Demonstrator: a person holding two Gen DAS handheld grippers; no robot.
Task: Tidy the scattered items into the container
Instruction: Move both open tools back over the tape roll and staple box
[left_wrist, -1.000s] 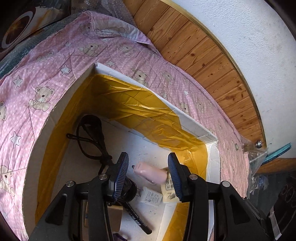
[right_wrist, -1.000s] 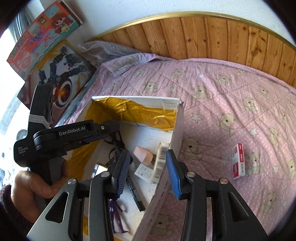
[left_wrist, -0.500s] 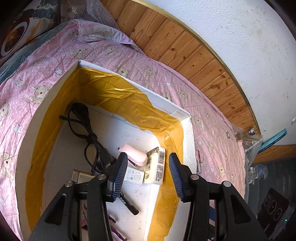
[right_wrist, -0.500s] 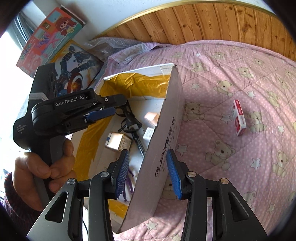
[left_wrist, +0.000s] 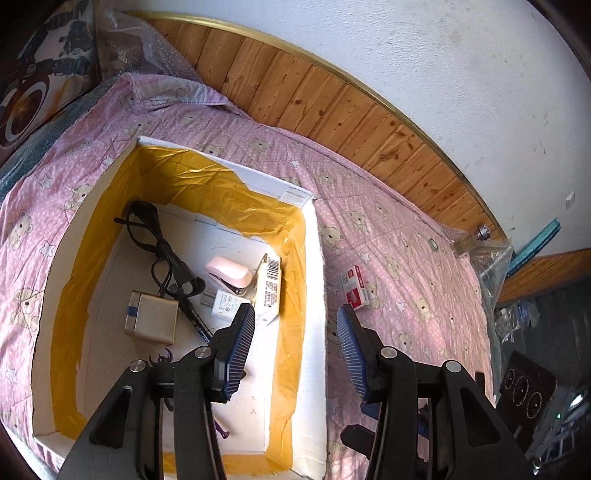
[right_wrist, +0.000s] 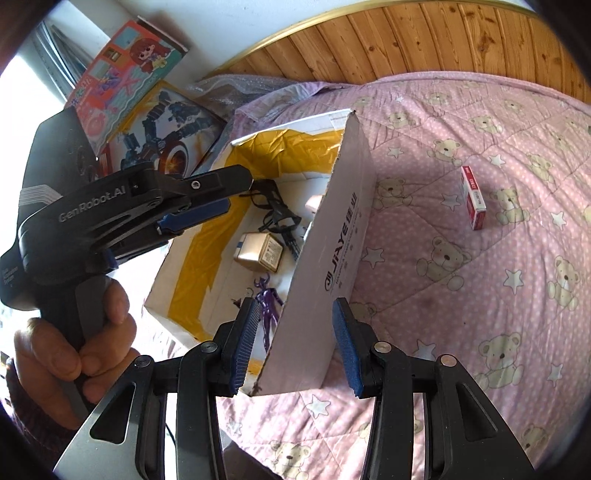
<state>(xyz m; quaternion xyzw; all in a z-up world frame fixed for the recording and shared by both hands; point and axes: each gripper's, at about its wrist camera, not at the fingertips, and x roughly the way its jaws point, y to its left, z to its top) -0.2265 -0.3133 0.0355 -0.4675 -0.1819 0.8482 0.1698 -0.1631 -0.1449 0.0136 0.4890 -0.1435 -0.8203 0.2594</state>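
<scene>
We held both claws released and empty above the bed. Our left claw (left_wrist: 295, 347) hung over the right wall of the white box (left_wrist: 314, 280), one finger inside it and one outside. Our right claw (right_wrist: 293, 343) straddled the same wall near the box's front corner, touching nothing we could see. In the box lay a black cable (left_wrist: 162, 243), a pink stapler (left_wrist: 229, 275), a white plug (left_wrist: 225, 302), a tan charger (left_wrist: 151, 317) and a purple figure (right_wrist: 267, 299). The red-and-white packet (left_wrist: 355, 286) lay on the pink bedspread (left_wrist: 406, 266), just beside the box's right wall.
</scene>
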